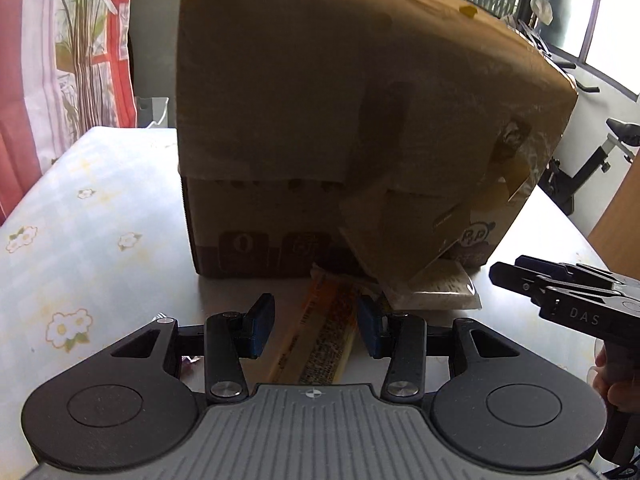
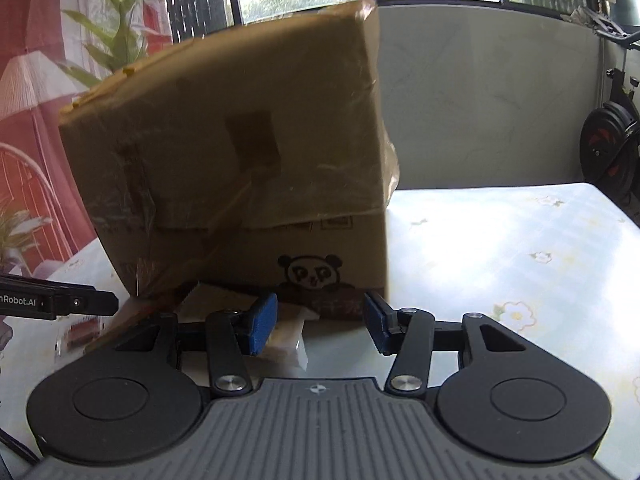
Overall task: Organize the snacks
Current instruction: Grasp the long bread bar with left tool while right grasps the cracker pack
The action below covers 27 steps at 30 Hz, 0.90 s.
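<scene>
A tall cardboard box (image 1: pixel 340 120) (image 2: pixel 248 160) stands on the table, close ahead in both views. At its foot lies a long orange snack packet (image 1: pixel 320 340), and my left gripper (image 1: pixel 316 320) is open just above it, one blue pad on each side. A clear-wrapped pale snack (image 1: pixel 436 290) (image 2: pixel 286 338) lies beside the packet. My right gripper (image 2: pixel 320 324) (image 1: pixel 506 266) is open, and its left finger hangs over that snack; nothing sits between the pads. In the right wrist view, the left gripper (image 2: pixel 108 302) reaches in from the left edge.
The table wears a pale cloth with flowers (image 1: pixel 80 240) (image 2: pixel 520 260). A small red packet (image 2: pixel 78 332) lies blurred at the left. A plant and red curtain (image 1: pixel 80 40) stand behind the table, and an exercise bike (image 2: pixel 612 144) at the right. A person's hand (image 1: pixel 616 384) holds the right gripper.
</scene>
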### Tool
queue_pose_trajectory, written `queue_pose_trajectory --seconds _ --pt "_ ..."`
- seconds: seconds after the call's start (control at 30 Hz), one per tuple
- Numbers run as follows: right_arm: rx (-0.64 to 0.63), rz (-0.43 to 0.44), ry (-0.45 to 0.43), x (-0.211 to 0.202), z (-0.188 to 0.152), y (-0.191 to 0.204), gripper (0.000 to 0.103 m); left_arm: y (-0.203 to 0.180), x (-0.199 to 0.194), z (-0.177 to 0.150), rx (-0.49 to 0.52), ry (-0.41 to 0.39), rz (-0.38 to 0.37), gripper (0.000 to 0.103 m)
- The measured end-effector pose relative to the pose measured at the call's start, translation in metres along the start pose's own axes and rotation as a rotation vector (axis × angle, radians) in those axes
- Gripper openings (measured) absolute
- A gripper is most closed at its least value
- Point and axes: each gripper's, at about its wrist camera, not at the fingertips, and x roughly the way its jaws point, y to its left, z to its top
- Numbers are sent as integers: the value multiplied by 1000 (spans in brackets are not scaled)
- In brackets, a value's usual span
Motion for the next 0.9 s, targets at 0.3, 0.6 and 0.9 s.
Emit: queue_pose_trajectory --seconds 0.3,0.6,0.9 --pt "-26 101 121 17 -6 11 51 -2 16 -17 17 67 37 47" --pt "-77 221 214 2 -6 29 53 6 5 -28 -45 68 65 42" --pt "-310 207 189 22 10 46 61 14 2 -33 -105 74 58 42"
